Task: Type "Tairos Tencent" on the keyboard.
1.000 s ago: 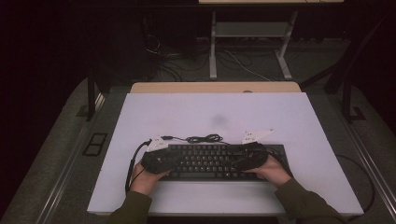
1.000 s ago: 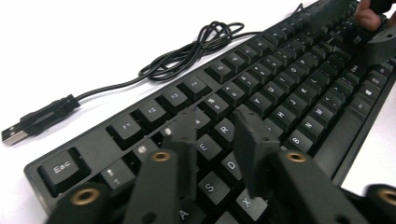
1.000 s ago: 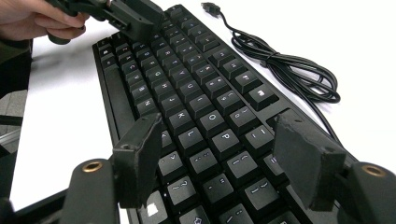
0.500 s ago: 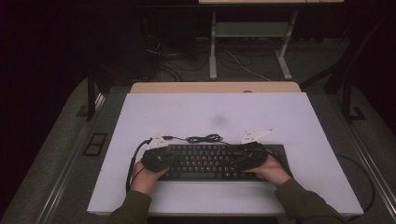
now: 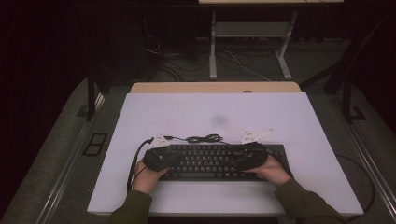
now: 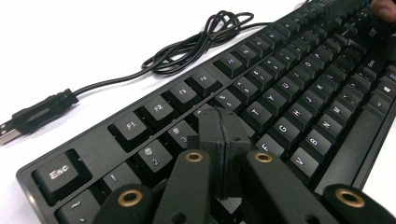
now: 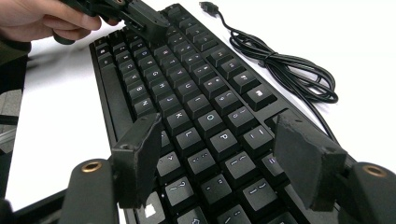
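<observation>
Two grippers over the keyboard (image 5: 219, 161) — left fingers (image 6: 210, 135) together, empty — right fingers (image 7: 140, 154) apart.

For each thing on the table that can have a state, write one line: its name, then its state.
Keyboard: flat on the table, keys up, unplugged.
Cable: loosely coiled behind the keyboard.
USB plug: lying free on the table.
Left tongs: shut, tips over the keys.
Right tongs: open, above the keys, holding nothing.
</observation>
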